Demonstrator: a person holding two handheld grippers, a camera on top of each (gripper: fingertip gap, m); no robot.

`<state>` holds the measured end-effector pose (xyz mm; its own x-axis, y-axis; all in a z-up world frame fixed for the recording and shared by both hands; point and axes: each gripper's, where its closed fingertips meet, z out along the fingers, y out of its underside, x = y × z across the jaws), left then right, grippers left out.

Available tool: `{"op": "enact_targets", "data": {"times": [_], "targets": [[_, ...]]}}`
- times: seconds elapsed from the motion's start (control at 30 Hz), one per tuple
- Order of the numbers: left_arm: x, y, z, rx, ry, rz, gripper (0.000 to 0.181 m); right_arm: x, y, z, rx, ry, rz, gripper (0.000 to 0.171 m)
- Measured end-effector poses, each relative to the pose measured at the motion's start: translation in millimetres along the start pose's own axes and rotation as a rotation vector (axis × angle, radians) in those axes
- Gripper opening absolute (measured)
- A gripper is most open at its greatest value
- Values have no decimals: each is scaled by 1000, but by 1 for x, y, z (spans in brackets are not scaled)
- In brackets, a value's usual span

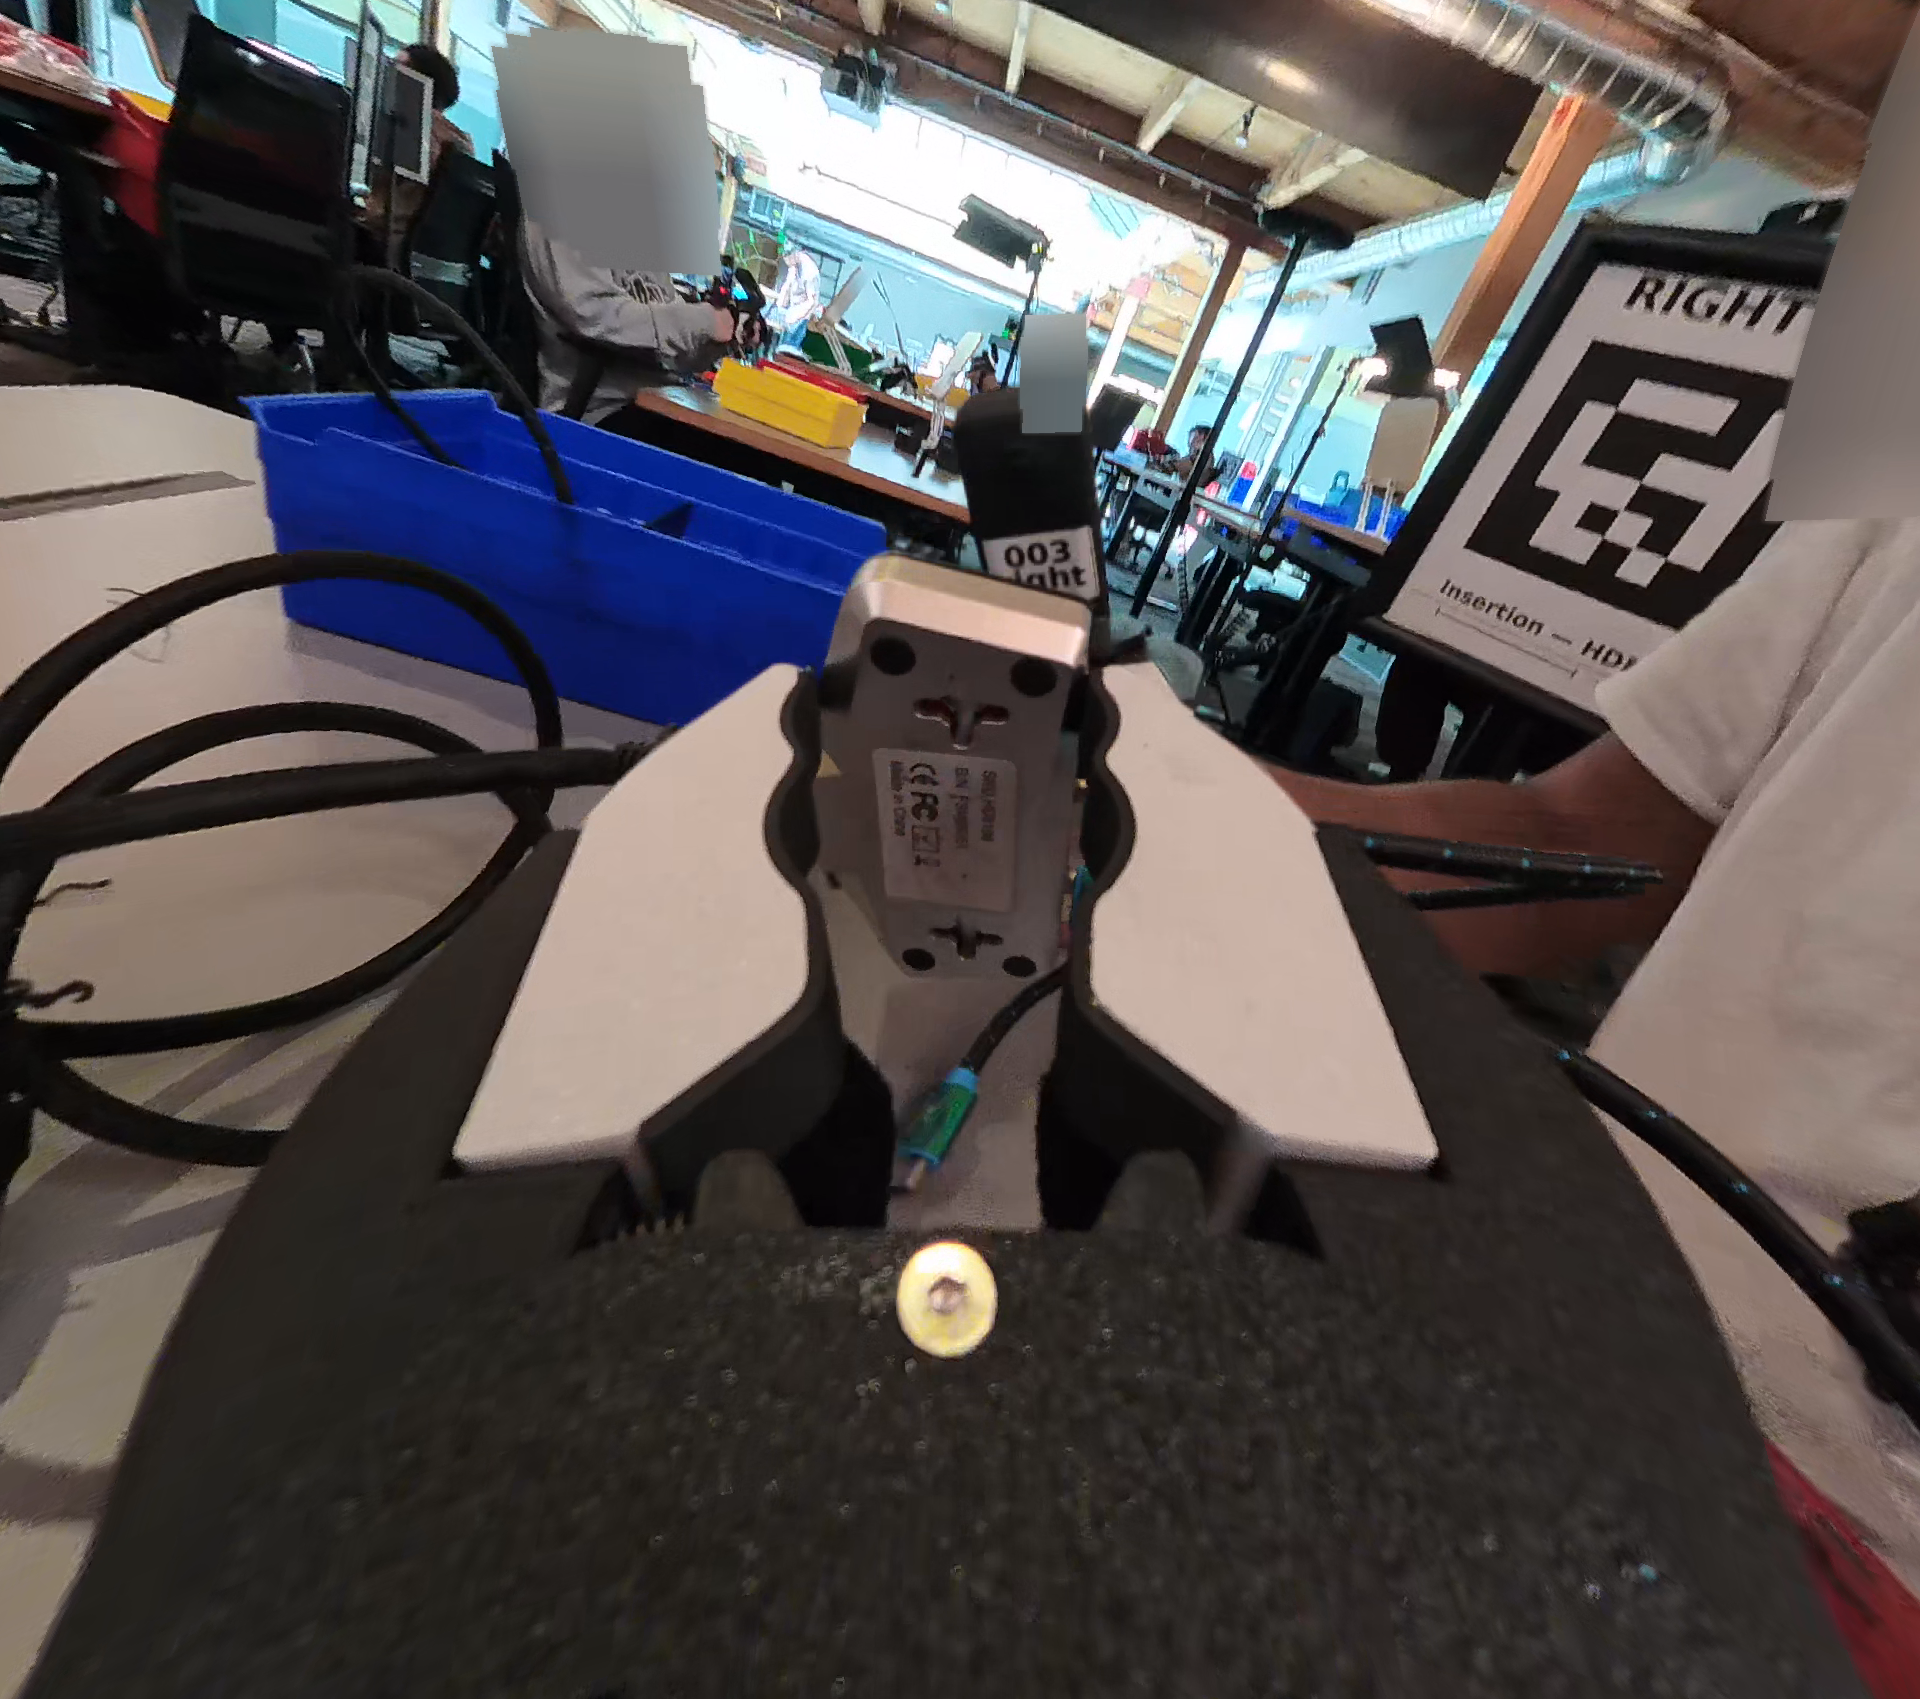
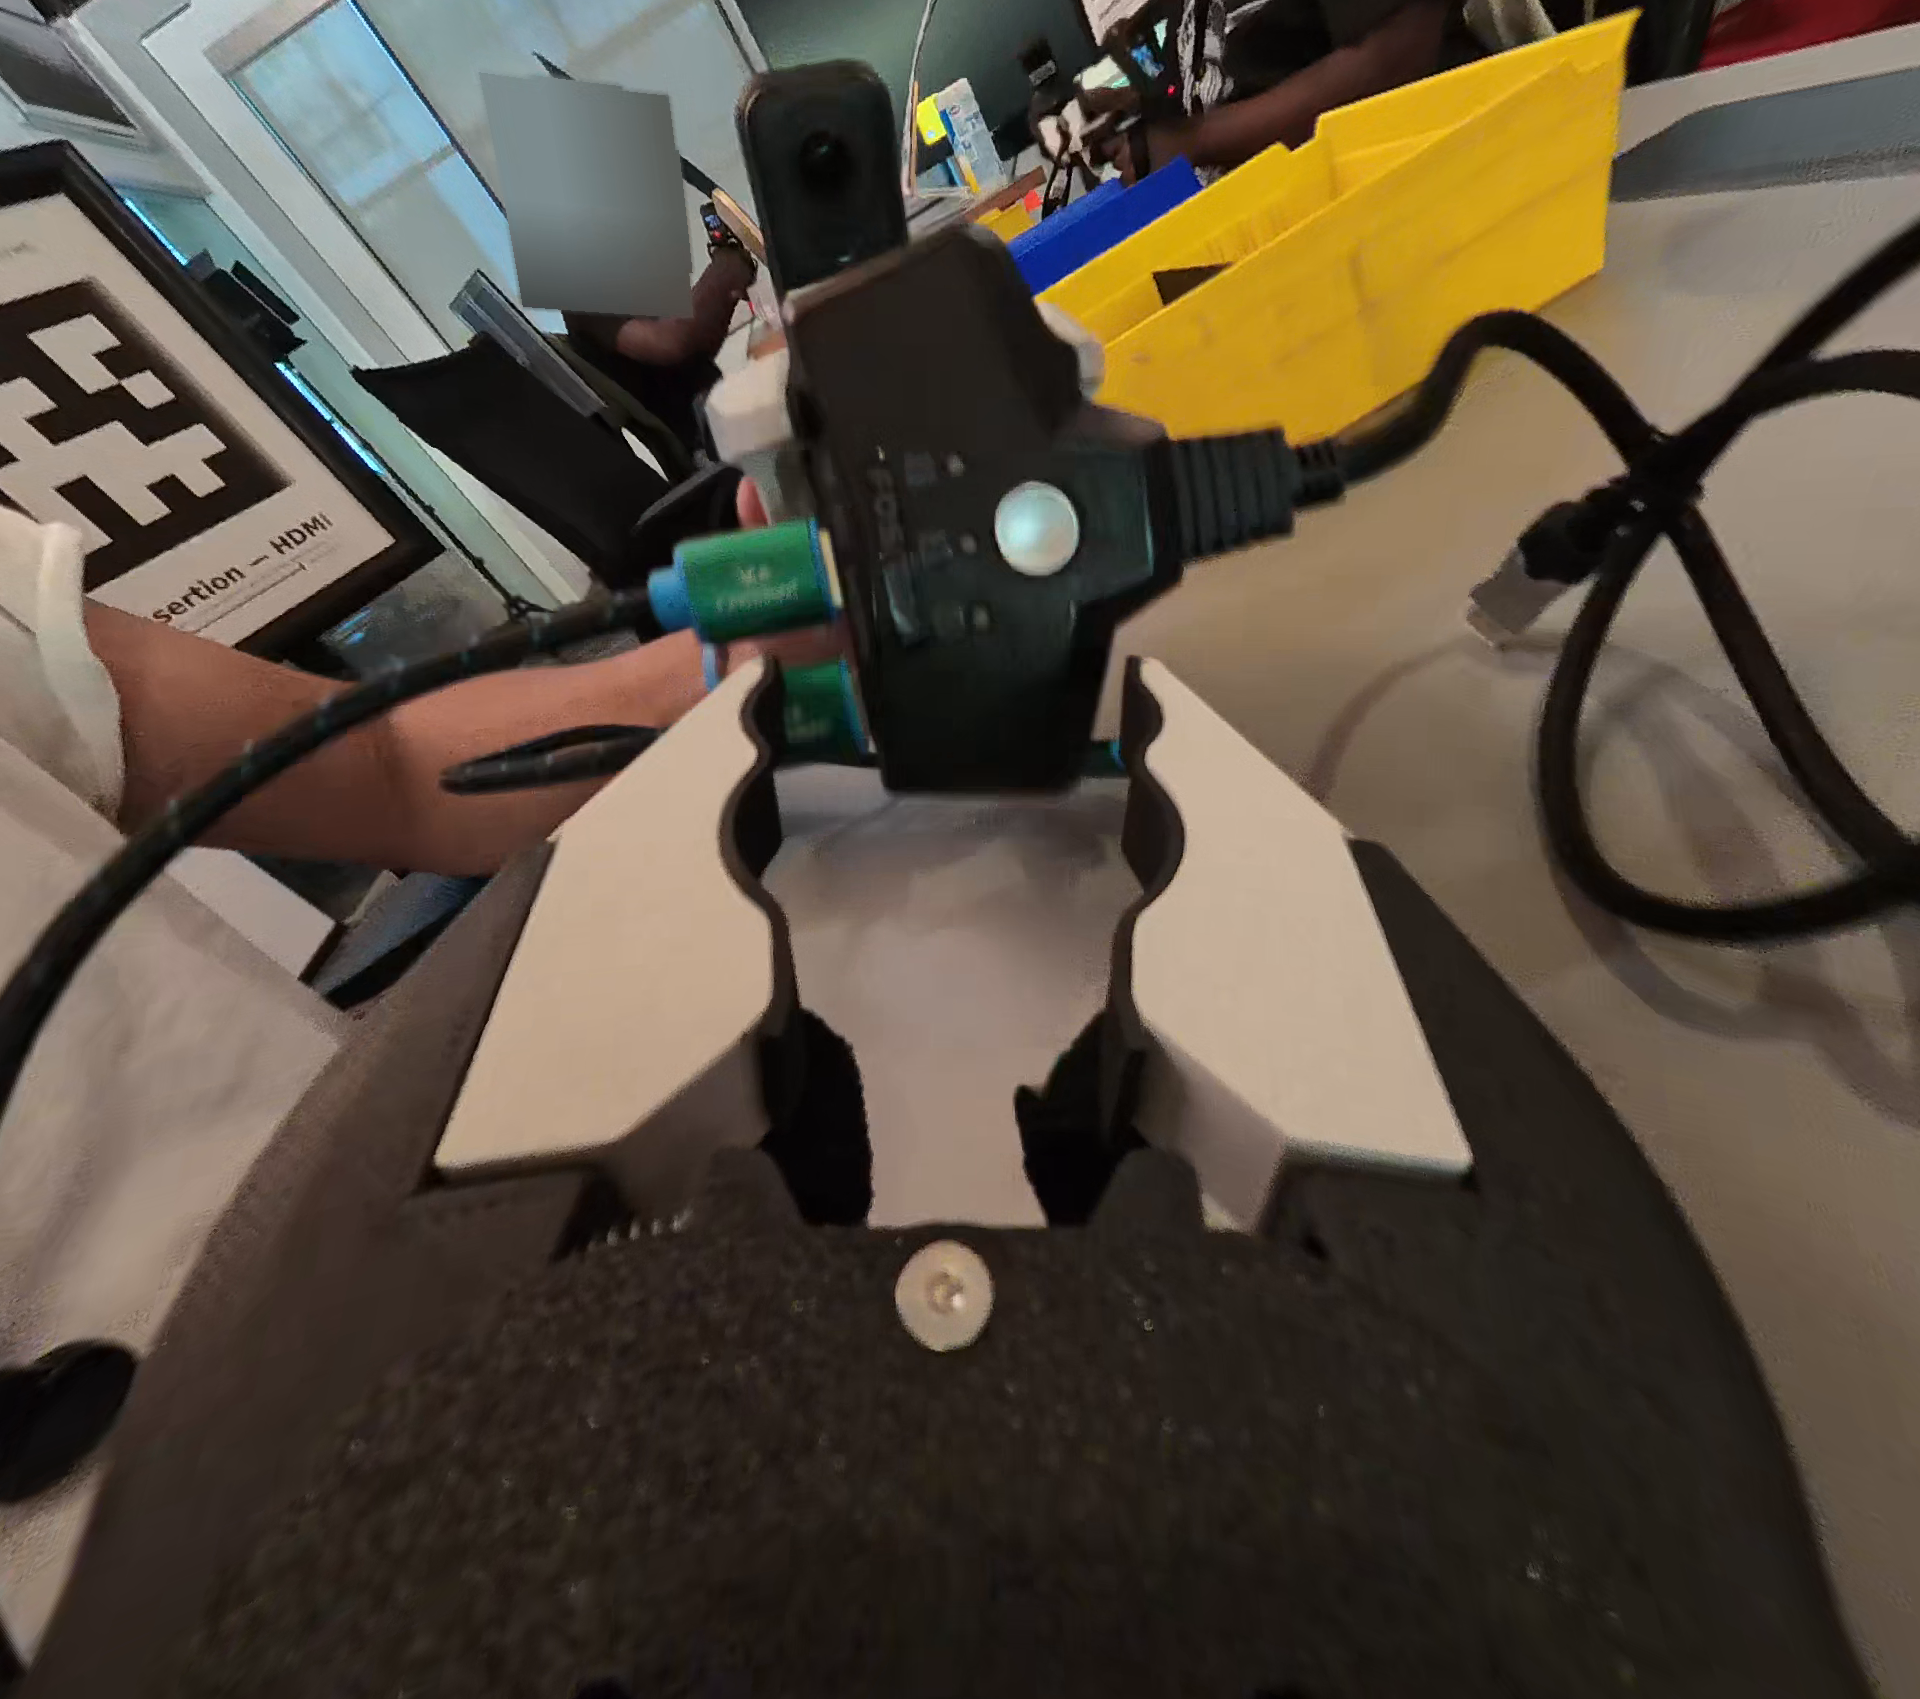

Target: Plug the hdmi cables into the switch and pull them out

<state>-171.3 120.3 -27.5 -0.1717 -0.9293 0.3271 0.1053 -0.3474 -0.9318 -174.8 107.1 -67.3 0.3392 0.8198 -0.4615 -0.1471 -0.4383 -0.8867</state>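
Pale grey table (image 2: 1714,1078) in a busy workshop. The left gripper (image 1: 940,776) clamps the switch (image 1: 951,776) upright between its matte pads, metal underside and white sticker facing the camera. The right gripper (image 2: 951,735) hangs spread and empty just before the switch, whose black face shows one round silver button (image 2: 1036,528). Two green plugs (image 2: 753,581) on the left, one black ribbed plug (image 2: 1216,486) on the right.

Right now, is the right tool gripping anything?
No, the right tool is open, its fingers apart just short of the switch.
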Motion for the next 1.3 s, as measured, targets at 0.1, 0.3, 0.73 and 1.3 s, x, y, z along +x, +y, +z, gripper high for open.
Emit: {"op": "enact_targets", "data": {"times": [0.1, 0.3, 0.73, 1.3], "targets": [[3, 1, 2, 2, 0, 5, 49, -2, 4, 7, -19, -13, -2, 62], [4, 0, 2, -3, 9, -17, 49, 2, 2, 2, -11, 36, 20, 49], [-35, -72, -123, 276, -425, 5, 46, 11, -104, -71, 197, 205, -77, 49], [-15, -19, -141, 140, -558, 24, 35, 91, -306, -283, 143, 893, -385, 49]]}}
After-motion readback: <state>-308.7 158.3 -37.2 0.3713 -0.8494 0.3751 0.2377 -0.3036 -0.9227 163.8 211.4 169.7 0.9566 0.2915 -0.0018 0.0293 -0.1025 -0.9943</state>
